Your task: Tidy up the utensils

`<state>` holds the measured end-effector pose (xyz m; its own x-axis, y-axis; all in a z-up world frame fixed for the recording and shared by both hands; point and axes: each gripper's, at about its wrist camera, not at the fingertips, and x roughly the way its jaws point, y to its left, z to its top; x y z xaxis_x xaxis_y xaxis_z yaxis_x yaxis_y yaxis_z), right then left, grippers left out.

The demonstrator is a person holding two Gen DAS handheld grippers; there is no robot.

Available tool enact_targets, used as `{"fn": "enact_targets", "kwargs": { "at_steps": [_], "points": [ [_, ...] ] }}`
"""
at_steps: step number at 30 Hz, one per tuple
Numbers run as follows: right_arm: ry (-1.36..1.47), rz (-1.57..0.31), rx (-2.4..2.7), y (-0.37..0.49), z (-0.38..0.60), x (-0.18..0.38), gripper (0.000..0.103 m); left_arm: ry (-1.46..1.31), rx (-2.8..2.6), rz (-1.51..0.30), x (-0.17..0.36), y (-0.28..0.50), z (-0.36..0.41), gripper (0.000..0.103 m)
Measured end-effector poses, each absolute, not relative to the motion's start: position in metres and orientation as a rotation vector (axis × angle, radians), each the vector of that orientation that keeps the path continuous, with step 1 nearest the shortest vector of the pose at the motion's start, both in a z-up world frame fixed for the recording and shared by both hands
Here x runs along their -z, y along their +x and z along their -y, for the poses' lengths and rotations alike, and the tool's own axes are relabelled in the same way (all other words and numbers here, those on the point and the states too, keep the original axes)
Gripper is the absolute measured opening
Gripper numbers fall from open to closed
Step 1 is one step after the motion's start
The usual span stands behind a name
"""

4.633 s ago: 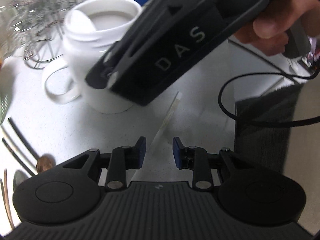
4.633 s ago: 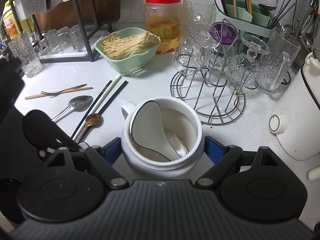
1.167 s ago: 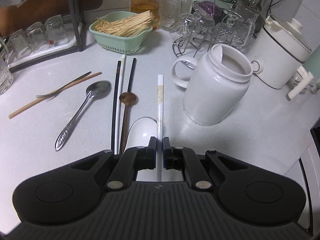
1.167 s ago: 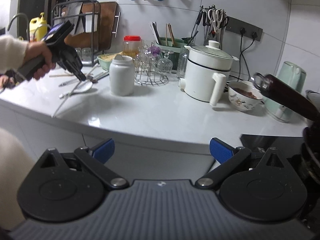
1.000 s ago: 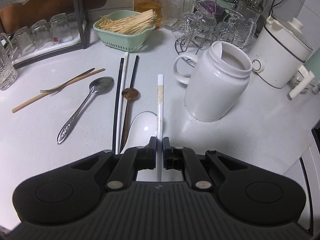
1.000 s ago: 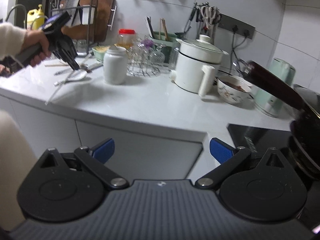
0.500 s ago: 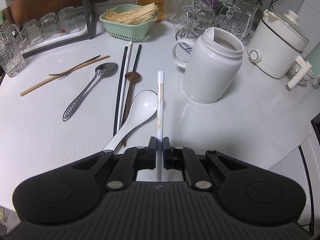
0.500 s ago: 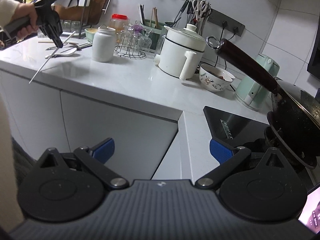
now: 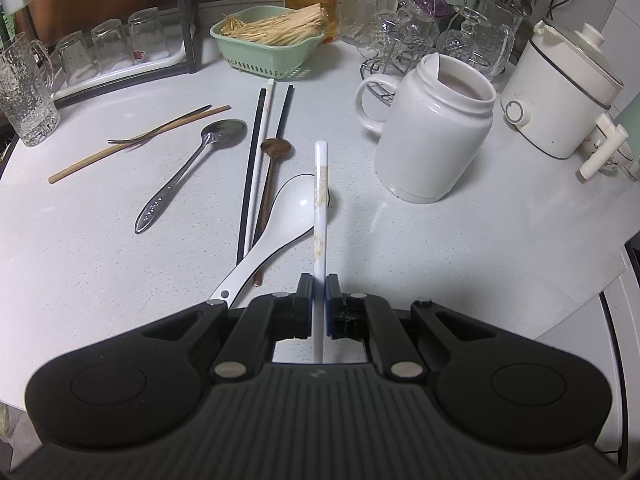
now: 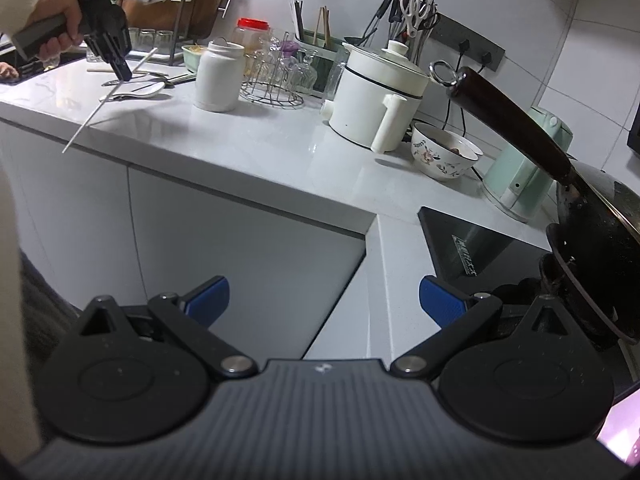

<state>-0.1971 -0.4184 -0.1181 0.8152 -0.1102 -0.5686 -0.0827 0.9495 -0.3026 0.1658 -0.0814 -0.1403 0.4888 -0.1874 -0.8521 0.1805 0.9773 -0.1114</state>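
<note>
From the left wrist view, the left gripper is clamped narrow on a white chopstick, which points forward above the worktop toward its back edge. Under the chopstick lies a white ceramic spoon, bowl toward the back. Left of it lie a brown wooden spoon, a pair of black chopsticks with another white one between them, a metal spoon, and a wooden chopstick crossed by a thin fork. A white jar with a handle stands to the right of the chopstick tip, a spoon handle leaning inside its mouth. A green basket of sticks sits near the back edge.

From the right wrist view, the right gripper stands wide apart with nothing between its blue pads, held off the front edge of the worktop, before the cabinet fronts. Far to the left a hand holds the left gripper, its chopstick slanting down past the front edge. A dark pan sits at the right.
</note>
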Motion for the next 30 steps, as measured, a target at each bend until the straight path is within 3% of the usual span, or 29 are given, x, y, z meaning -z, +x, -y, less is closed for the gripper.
{"fn": "enact_targets", "kwargs": {
  "at_steps": [30],
  "points": [
    [-0.389, -0.65, -0.006, -0.201, 0.414, 0.126, 0.103, -0.009, 0.238, -1.036, 0.143, 0.163, 0.082, 0.007]
  ]
}}
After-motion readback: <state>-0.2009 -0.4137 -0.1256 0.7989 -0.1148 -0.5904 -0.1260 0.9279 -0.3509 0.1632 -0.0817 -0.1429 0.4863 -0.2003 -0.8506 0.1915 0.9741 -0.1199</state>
